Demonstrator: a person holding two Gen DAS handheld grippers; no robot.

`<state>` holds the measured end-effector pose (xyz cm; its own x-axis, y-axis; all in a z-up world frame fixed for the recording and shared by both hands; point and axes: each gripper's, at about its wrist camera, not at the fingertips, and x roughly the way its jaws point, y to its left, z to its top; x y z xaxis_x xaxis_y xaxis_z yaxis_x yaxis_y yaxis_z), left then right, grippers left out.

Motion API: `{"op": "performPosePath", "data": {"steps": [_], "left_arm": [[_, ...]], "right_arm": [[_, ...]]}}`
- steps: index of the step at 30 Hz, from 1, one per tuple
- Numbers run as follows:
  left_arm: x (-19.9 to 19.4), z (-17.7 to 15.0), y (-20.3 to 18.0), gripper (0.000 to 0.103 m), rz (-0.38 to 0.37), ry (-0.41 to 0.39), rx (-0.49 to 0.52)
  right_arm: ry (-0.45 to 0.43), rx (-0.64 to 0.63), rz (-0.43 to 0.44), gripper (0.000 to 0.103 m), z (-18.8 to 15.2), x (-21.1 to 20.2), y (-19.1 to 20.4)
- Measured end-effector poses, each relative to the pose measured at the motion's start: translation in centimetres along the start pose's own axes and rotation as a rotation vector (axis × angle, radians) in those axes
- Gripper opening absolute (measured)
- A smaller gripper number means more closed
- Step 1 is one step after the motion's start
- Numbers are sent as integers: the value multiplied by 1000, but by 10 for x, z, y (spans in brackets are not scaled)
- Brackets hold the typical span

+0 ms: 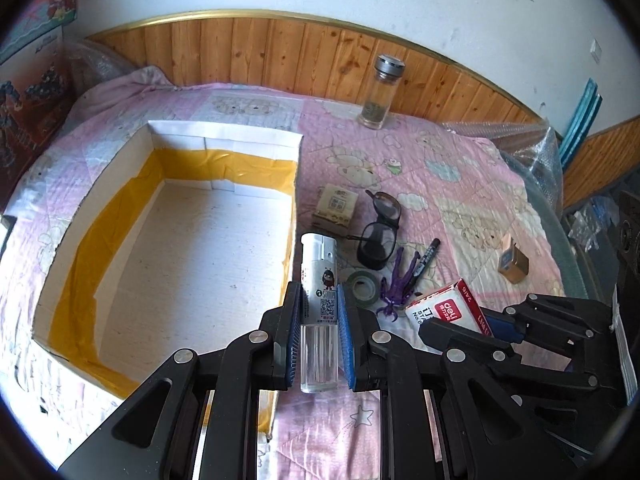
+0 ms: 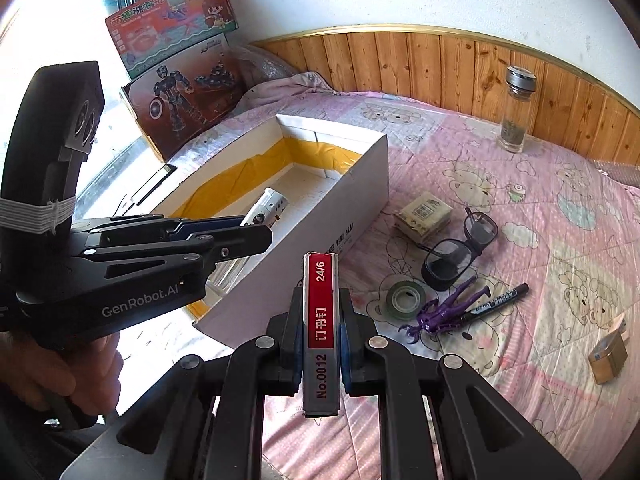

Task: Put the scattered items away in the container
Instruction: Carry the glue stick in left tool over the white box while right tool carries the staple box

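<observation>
Above a pink quilt, the left gripper (image 1: 319, 320) is clamping a lighter (image 1: 319, 280), its long axis pointing away along the fingers, beside the right wall of the empty white box (image 1: 224, 130) lying just to its left. The right gripper (image 2: 320, 332) is gripping a staple box (image 2: 321, 320) lengthwise, farther from the opening (that wall stands between). Tape (image 2: 406, 298), glasses (image 2: 460, 244), a purple toy (image 2: 448, 312) and a marker (image 2: 498, 298) are waiting at right.

Both handheld grippers are matte black plastic with round silver screws and ribbed blue pads (image 1: 347, 336) on the fingers. The left gripper (image 2: 240, 236) carries white "GenRobot.AI" lettering and a white elastic band around its camera housing.
</observation>
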<state>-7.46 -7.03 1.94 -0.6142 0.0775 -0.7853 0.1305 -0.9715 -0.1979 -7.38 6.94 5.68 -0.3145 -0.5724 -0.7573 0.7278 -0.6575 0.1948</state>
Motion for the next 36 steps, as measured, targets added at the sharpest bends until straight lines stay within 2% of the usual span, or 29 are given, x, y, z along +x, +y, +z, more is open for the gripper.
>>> {"op": "performPosePath", "data": {"steps": [17,36], "left_arm": [[5,23,49,18,8,-7,-91],[19,48,100,18,63,10,-143]], "right_arm": [[9,-73,35,15,51,29,30],[24,-145,77,15,100,67,51]]}}
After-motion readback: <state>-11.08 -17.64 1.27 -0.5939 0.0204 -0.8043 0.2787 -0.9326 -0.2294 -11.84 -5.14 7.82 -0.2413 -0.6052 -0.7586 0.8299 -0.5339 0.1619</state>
